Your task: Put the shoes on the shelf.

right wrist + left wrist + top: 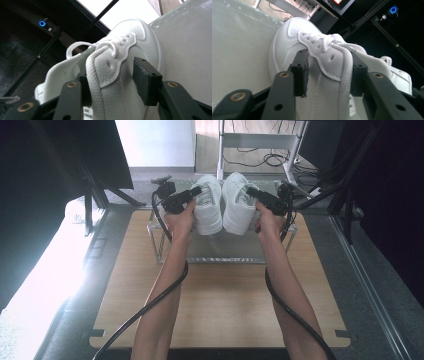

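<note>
Two white sneakers stand side by side, toes pointing away, on a raised clear shelf [225, 254]. My left gripper [200, 191] is at the outer side of the left sneaker [208, 207]. My right gripper [249, 193] is at the outer side of the right sneaker [239, 207]. In the left gripper view the left gripper [329, 67] straddles the collar wall of the left sneaker [294, 37], one pad [300, 72] outside and the other inside. In the right gripper view the right gripper [112, 77] stands astride the right sneaker's [135, 35] collar, its outer pad [146, 82] clear of the leather. Both look open.
The shelf rests on metal legs at the far end of a wooden board [225, 310]. Black frame struts [345, 185] and dark panels flank the board. Cables trail from both grippers along the person's forearms. The second sneaker [399, 77] lies beyond the left gripper's jaws.
</note>
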Available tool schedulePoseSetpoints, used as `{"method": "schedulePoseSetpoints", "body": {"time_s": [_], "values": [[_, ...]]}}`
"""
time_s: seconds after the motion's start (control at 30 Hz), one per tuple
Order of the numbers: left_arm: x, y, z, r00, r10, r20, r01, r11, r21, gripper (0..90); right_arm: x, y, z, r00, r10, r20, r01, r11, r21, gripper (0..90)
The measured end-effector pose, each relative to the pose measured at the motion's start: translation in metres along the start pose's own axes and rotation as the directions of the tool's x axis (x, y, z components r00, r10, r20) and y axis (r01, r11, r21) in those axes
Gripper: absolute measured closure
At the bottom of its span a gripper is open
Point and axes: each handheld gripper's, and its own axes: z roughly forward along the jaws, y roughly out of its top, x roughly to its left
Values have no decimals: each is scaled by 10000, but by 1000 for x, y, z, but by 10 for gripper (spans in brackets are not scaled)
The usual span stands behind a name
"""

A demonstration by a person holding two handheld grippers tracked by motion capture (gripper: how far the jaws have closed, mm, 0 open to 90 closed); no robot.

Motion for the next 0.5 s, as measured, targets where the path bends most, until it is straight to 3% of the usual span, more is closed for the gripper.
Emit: {"method": "schedulePoseSetpoints", "body": {"time_s": [0.07, 0.13, 0.23, 0.33, 0.43, 0.5], "values": [[-1, 0, 1, 9997, 62, 251, -64, 10000, 70, 548, 2, 0, 1, 9997, -147, -189, 148, 9999, 74, 483], [-4, 0, 3, 9995, 177, 276, -184, 9995, 260, 503, 7, -2, 4, 9979, -617, -181, 621, 9979, 192, 451], [-4, -1, 1, 9992, 160, 365, -165, 9998, 117, 496, 6, -2, 4, 9986, -488, -209, 492, 9986, 217, 436], [-3, 0, -1, 9993, 178, 337, -180, 9998, 53, 458, 3, 0, 3, 9980, -295, -561, 313, 9990, 305, 412], [0, 0, -3, 9993, 151, 328, -152, 9999, 21, 442, 3, 1, 2, 9976, -418, -556, 441, 9982, 406, 417], [1, -1, -3, 9990, 107, 428, -110, 9999, 51, 430, 5, 1, 2, 9964, -760, -388, 782, 9953, 571, 479]]}}
